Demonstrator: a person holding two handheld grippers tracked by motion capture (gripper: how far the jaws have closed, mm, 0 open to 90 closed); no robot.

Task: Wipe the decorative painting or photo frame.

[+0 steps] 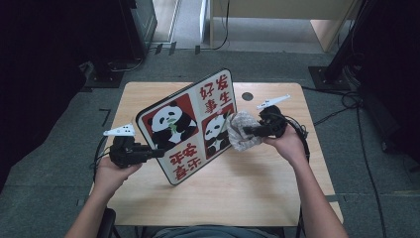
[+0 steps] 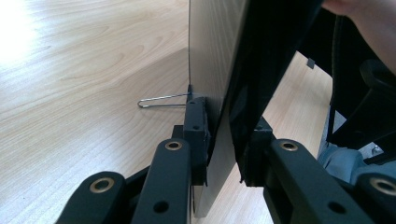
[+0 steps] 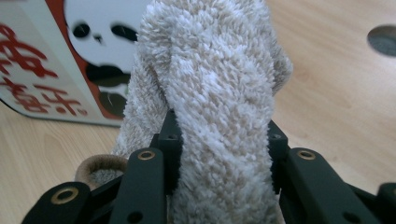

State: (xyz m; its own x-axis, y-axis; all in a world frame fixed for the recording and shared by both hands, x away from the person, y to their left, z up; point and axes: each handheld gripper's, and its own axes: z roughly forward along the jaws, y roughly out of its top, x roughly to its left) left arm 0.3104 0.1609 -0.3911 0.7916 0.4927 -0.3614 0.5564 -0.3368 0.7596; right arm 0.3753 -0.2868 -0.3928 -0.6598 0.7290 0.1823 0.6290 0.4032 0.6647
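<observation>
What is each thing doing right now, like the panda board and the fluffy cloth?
Panda board: tilted up on edge, clamped by the left gripper.
Fluffy cloth: bunched, clamped in the right gripper, against the board's face.
Table: bare wood under them.

Red-white panda board (image 1: pixel 190 126), beige cloth (image 1: pixel 242 130)

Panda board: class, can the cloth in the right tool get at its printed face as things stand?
Probably yes: the right tool holds the cloth right beside the panda board, which the left tool holds tilted up, face unobstructed.
</observation>
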